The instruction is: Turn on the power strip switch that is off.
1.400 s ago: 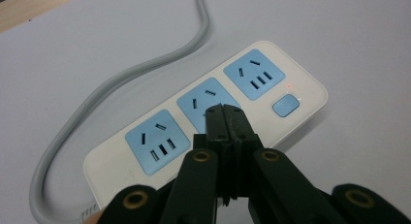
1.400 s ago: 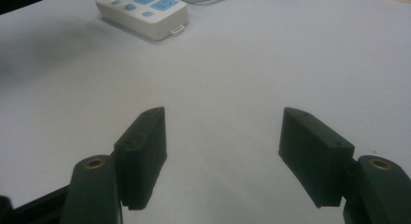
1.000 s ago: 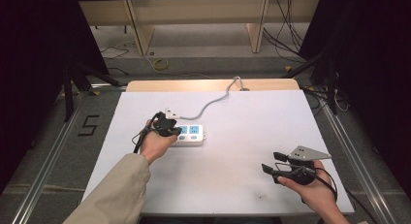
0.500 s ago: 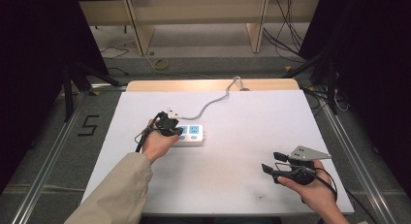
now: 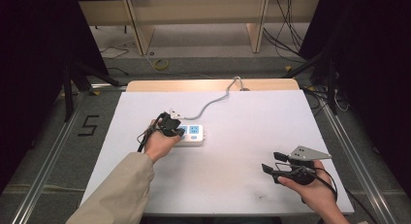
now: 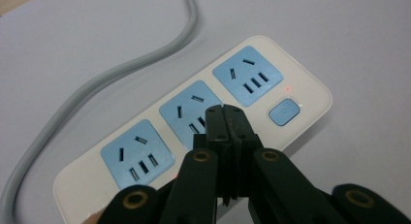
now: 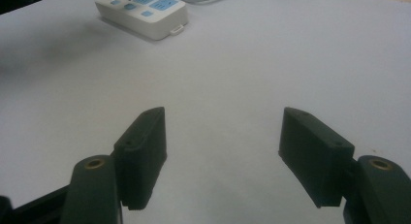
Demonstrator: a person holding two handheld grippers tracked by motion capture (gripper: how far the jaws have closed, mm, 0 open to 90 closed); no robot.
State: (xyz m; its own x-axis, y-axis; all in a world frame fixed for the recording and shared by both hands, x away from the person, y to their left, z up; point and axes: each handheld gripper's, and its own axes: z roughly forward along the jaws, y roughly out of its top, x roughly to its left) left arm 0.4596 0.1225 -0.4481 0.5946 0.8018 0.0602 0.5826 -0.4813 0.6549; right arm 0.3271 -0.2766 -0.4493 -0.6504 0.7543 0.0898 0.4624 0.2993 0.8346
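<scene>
White power strip (image 6: pixel 194 132) with three blue sockets and one blue button lies directly under the left gripper (image 6: pixel 224 118), jaws pressed together, empty. Right gripper (image 7: pixel 223 156) gapes wide, well apart from it.

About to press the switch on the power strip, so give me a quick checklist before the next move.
1. Left tongs shut to a point: ok.
2. Tips lined up on the switch: not ok, they sit over the middle socket.
3. Power strip lying flat on the table: ok.
4. Red light lit: ok.
5. Right tongs open and well away from the strip: ok.
</scene>
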